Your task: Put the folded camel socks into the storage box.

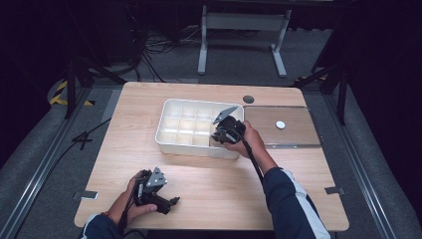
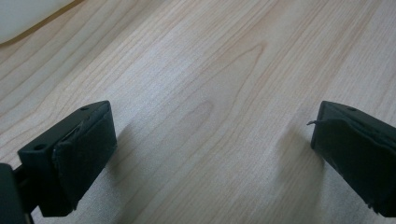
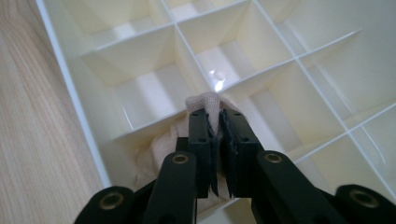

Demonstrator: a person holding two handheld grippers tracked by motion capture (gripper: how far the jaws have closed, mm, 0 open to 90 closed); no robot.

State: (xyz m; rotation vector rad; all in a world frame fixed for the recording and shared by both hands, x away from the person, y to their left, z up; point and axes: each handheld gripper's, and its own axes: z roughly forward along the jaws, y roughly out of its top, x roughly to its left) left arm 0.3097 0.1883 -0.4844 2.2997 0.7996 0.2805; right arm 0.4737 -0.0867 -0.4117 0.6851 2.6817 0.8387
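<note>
Cloth [image 3: 208, 105], pale beige and bunched, sits at the centre of the right gripper view, pinched between the clenched jaws of the right claw [image 3: 218, 122] over a compartment of the white divided tray [image 1: 166, 144]. In the high view that right claw [image 1: 219, 137] hangs at the tray's lower right corner, mid-frame. Lower left, the left claw [image 1: 173, 201] rests low over the wooden surface [image 1: 224, 184], its jaws spread wide and empty. A clear lid [image 1: 293, 134] lies right of the tray.
</note>
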